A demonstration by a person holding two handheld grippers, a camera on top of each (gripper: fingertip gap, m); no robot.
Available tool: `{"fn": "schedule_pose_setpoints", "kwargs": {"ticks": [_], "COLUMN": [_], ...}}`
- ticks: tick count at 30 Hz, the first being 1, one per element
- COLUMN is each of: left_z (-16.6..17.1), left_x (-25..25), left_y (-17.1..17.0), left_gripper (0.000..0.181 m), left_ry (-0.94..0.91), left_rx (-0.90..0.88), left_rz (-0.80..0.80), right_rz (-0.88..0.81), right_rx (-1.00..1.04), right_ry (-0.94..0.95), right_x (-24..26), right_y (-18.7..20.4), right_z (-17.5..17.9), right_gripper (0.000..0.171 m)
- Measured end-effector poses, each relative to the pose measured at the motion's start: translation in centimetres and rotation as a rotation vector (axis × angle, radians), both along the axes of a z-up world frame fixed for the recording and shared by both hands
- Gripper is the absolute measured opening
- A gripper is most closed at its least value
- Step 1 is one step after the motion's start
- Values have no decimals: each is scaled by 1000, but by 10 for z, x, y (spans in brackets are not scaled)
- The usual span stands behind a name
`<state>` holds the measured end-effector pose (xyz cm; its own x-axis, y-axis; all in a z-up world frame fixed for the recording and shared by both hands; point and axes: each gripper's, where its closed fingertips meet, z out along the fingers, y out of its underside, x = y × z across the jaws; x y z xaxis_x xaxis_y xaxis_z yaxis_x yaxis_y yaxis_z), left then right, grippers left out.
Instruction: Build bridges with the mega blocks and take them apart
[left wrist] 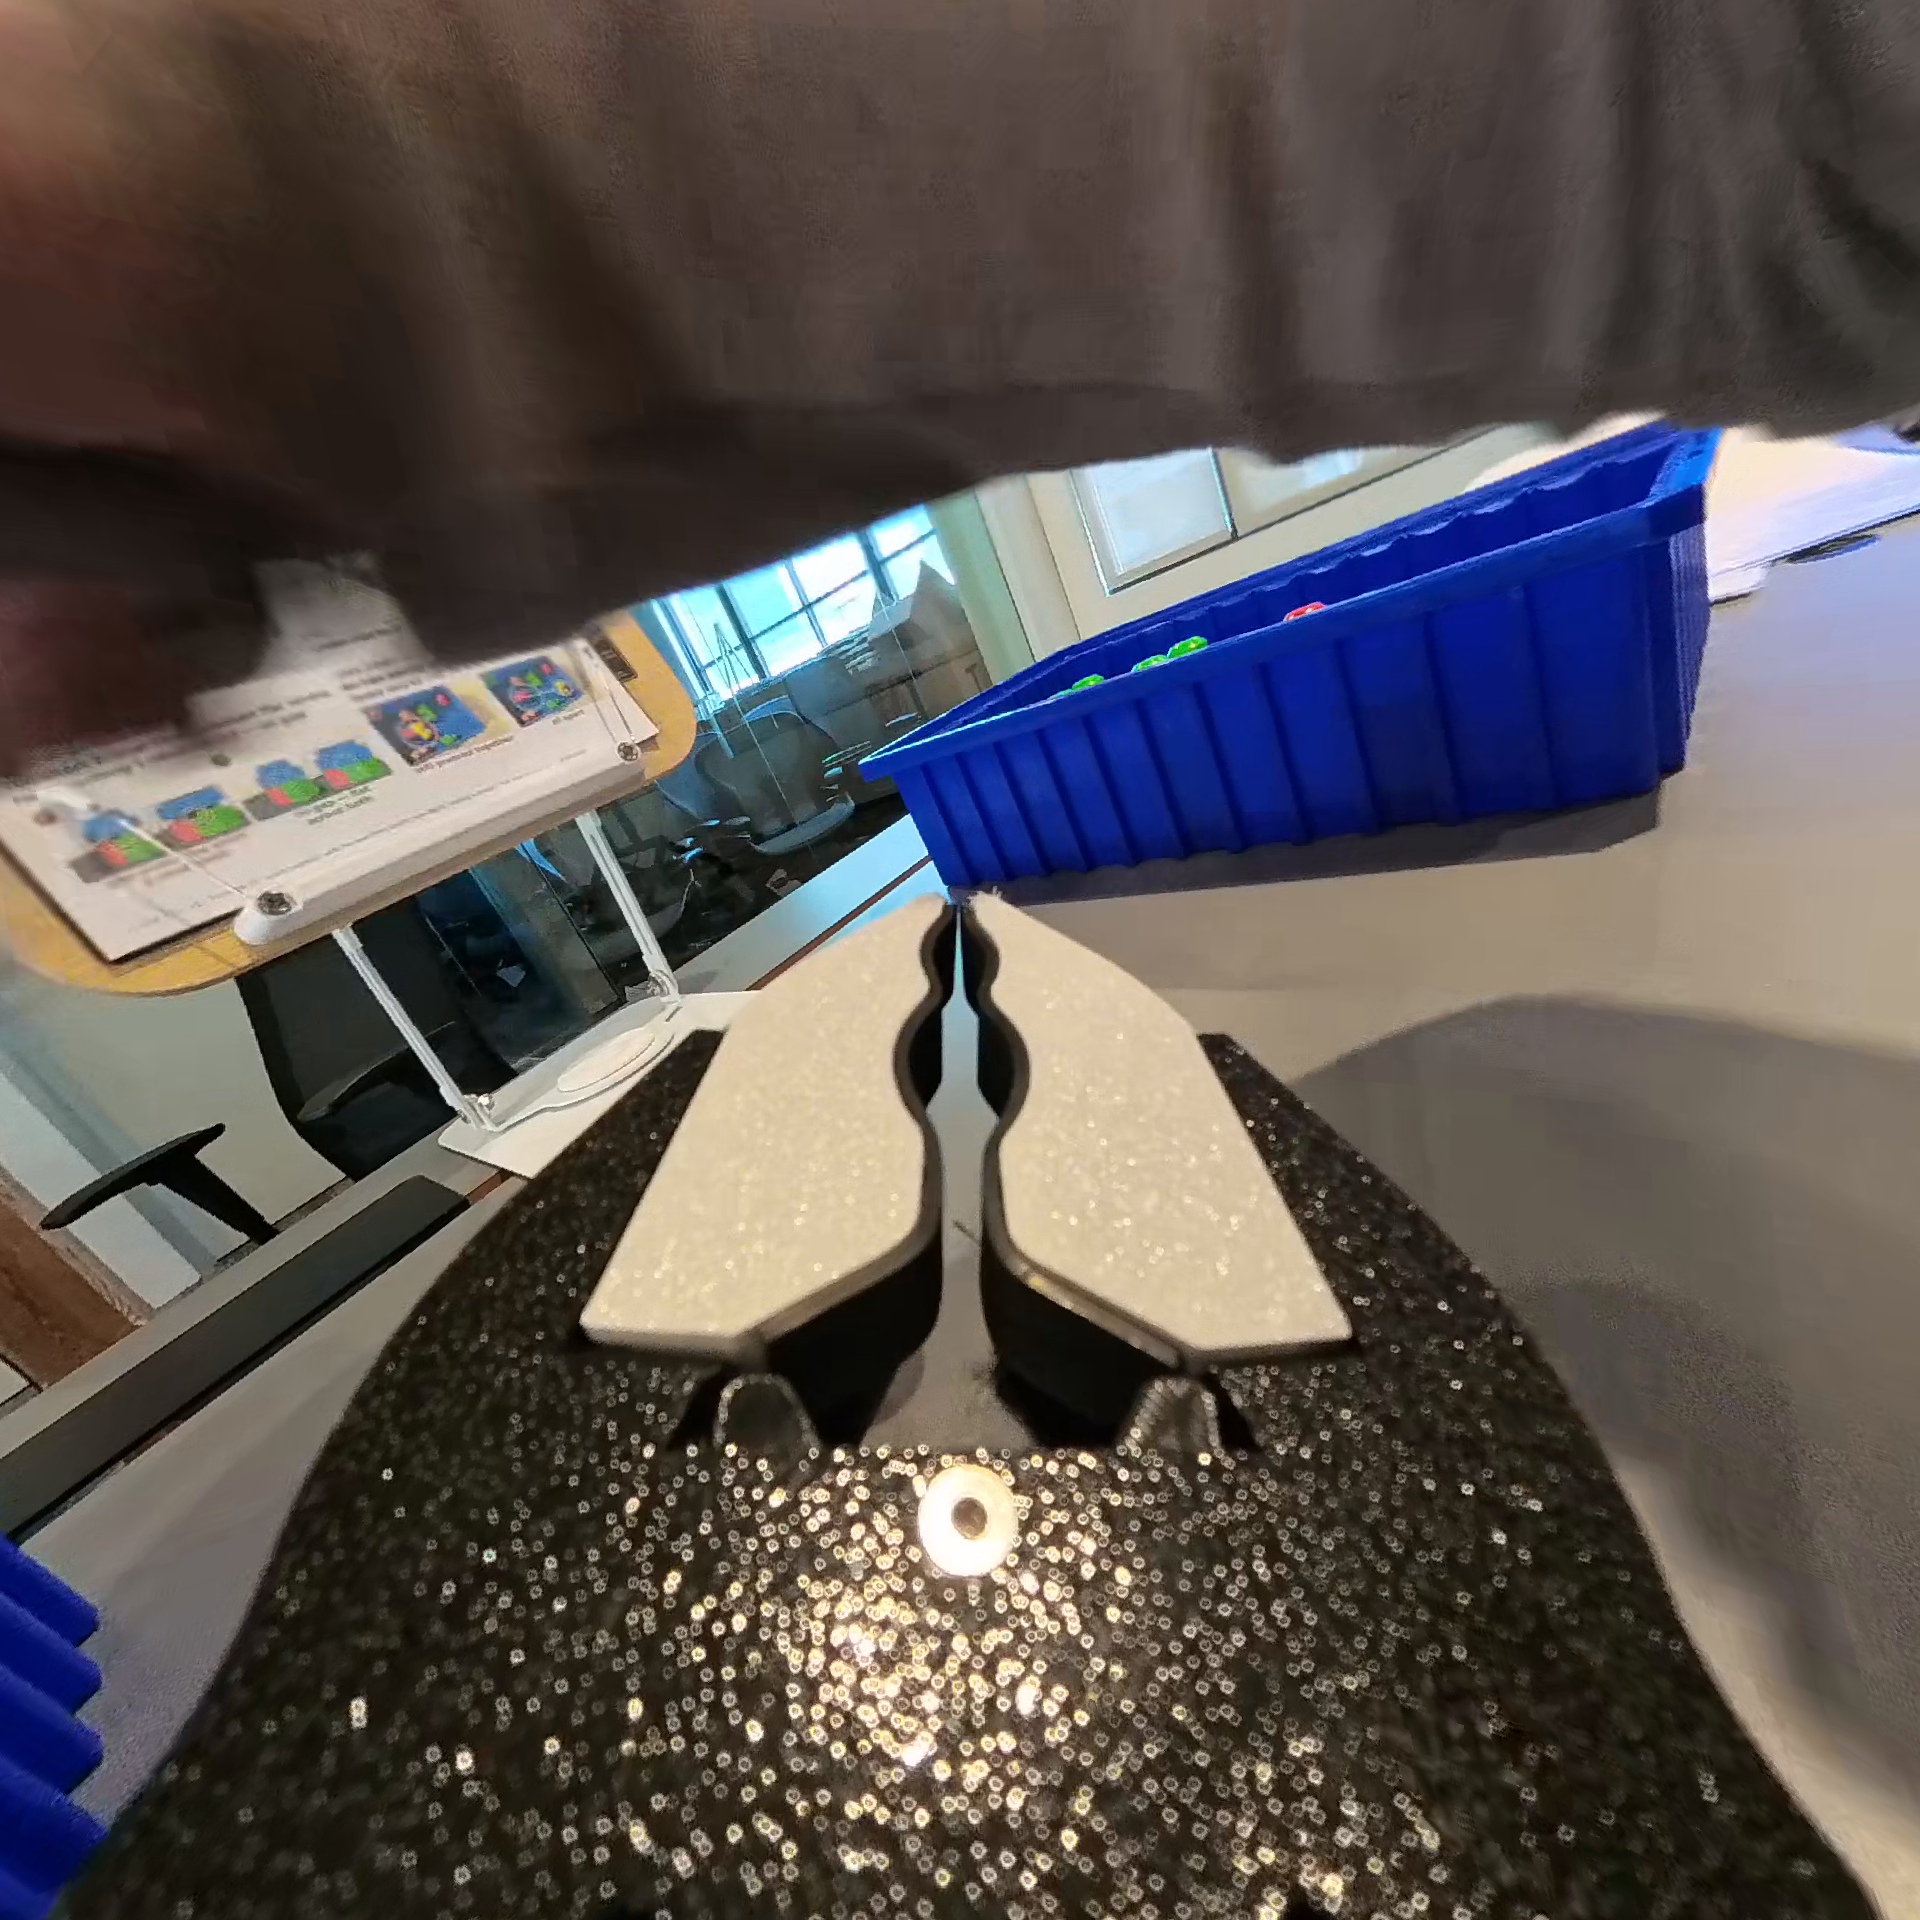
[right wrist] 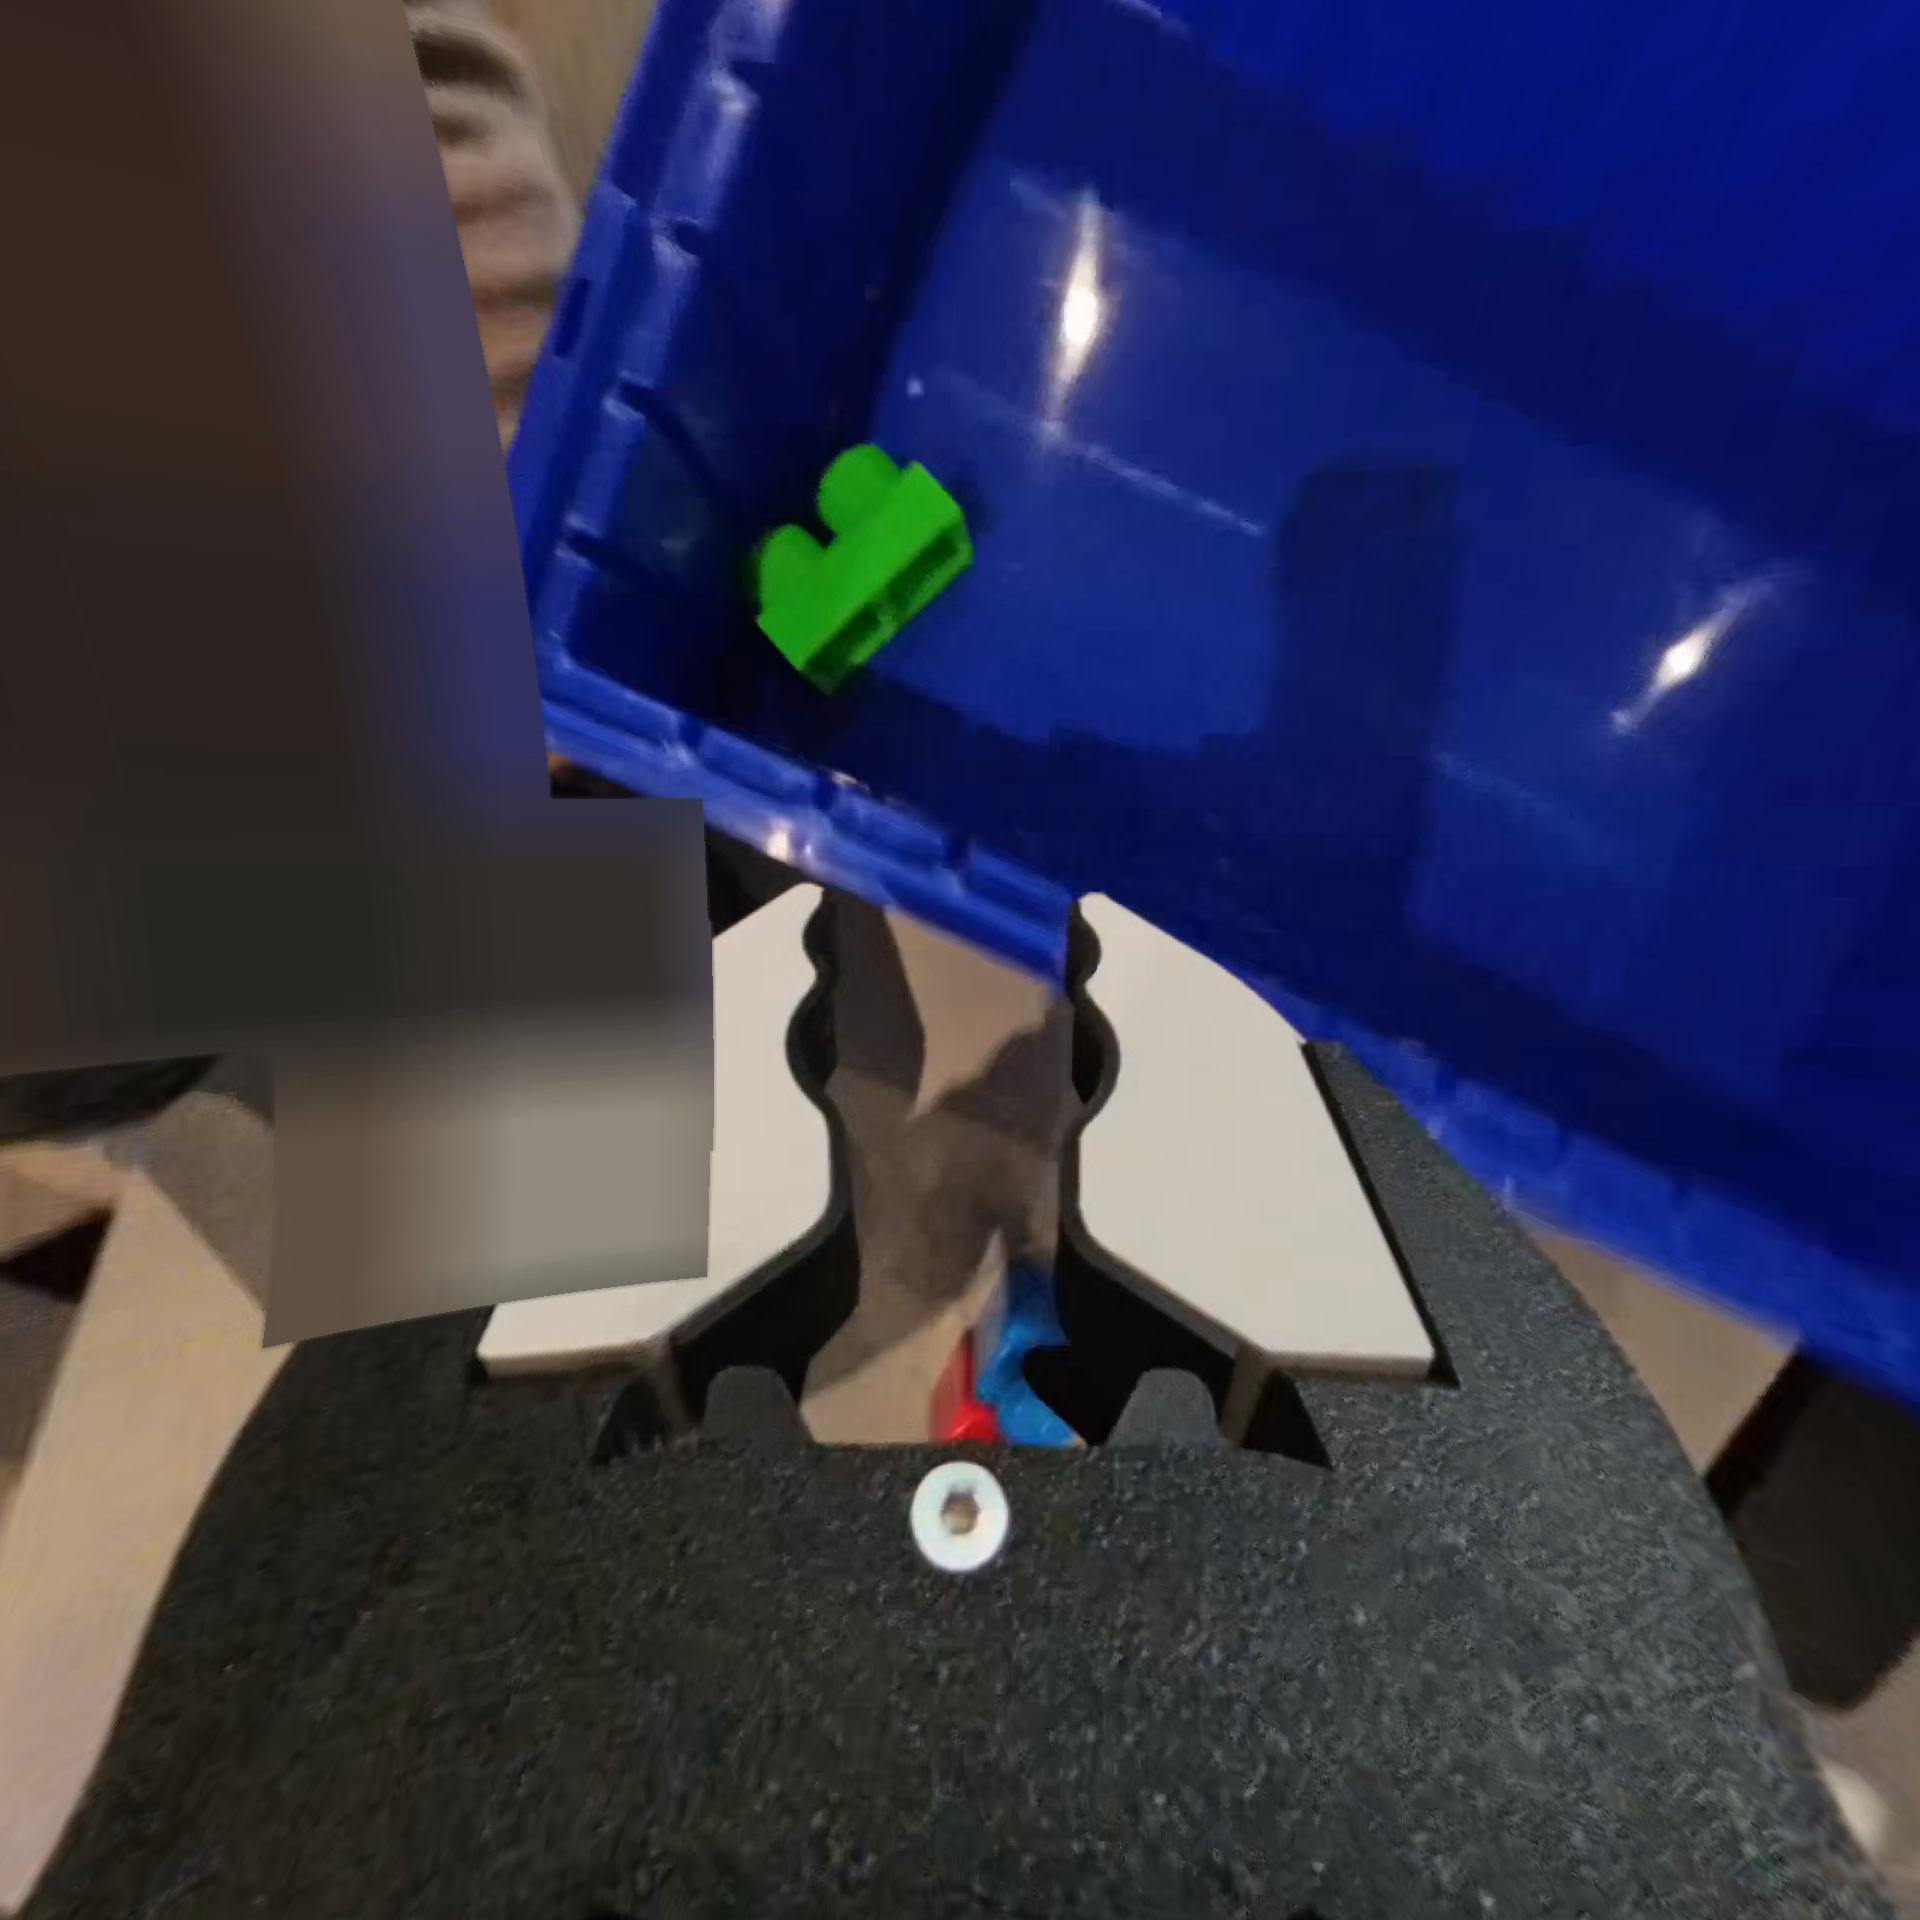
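Observation:
In the right wrist view, a blue bin (right wrist: 1351, 520) fills the upper right, and one green block (right wrist: 862, 566) lies on its floor near the left wall. My right gripper (right wrist: 948, 935) is open, with its fingertips at the bin's near rim and nothing between them. Blue and red blocks (right wrist: 1013, 1371) show through the gap near the fingers' base, below the gripper. In the left wrist view, my left gripper (left wrist: 961, 914) is shut and empty above the grey table (left wrist: 1455, 956), pointing at the near corner of a blue bin (left wrist: 1351, 727). Green and red blocks peek over that bin's rim.
A dark grey sleeve (left wrist: 935, 260) covers the top of the left wrist view. An instruction sheet on a white stand (left wrist: 312, 790) is at the left, with office chairs behind it. A blue ribbed edge (left wrist: 42, 1714) shows at the lower left corner. Spacing between my two grippers at the tips: around 20 cm.

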<state>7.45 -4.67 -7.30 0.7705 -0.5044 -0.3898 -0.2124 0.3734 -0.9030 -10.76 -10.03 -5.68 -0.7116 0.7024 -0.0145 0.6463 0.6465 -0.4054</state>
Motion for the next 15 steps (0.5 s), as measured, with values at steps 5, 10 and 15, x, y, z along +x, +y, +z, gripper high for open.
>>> {"fn": "schedule_pose_setpoints", "kwargs": {"ticks": [5,10,15], "left_z": [0,0,0], "left_x": [0,0,1], "left_y": [-1,-2,-2], "left_gripper": [0,0,0], "left_ry": [4,6,6], "left_rx": [1,2,2], "left_rz": [-1,-1,-4], "right_rz": [296,354,392], "right_rx": [100,182,188], "right_ry": [-195,-353,-395], "right_x": [-32,-53,-55], "right_y": [-49,-60,-71], "right_z": [-37,-79,-103], "right_gripper": [54,66,65]}}
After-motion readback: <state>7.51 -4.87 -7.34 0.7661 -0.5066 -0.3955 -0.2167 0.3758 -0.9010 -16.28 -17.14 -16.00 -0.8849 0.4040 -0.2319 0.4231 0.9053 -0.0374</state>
